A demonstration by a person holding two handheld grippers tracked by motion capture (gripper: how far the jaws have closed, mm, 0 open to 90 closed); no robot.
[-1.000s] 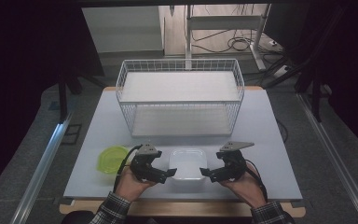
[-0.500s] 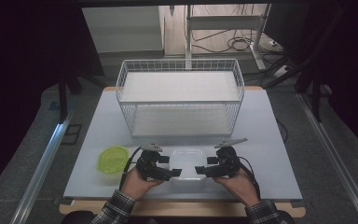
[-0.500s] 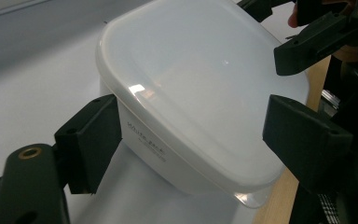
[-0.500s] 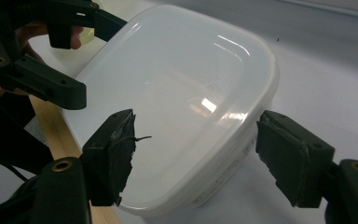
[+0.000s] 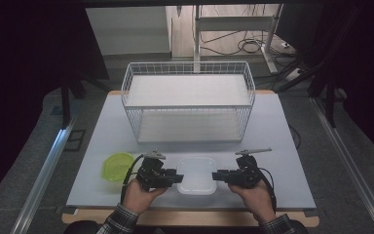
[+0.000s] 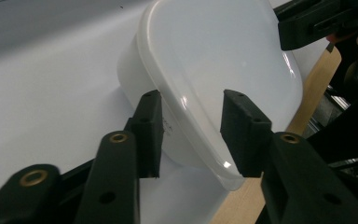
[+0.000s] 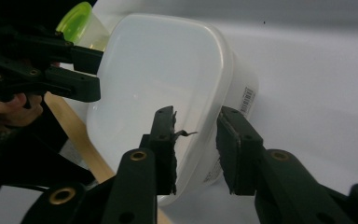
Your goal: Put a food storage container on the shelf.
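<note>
Black fingers of the left gripper (image 6: 191, 135) stand a little apart, one on each side of the rim of a clear plastic tub (image 6: 214, 60). The rim sits in the gap between them. I cannot tell if the fingers touch it or squeeze it. The fingers of the right gripper (image 7: 196, 147) are also partly open, with the tub's other rim (image 7: 168, 93) between them. One finger is over the inside of the tub and one is outside its wall. A small torn bit sticks out from the inner finger's pad.

From above, the left gripper (image 5: 163, 175) and right gripper (image 5: 233, 176) point at each other with the tub (image 5: 196, 175) between their tips. The person's hands hide the backs of the grippers, and the near edge of the tub is hard to make out.

The tub is see-through and milky, with round corners and a wide lip. It has a small barcode sticker on its side.

Just past the left fingers, a green bowl (image 5: 117, 165) sits on the pale bench (image 5: 282, 146). Farther off, beyond both sets of fingers, stands a white wire basket (image 5: 189, 105).
</note>
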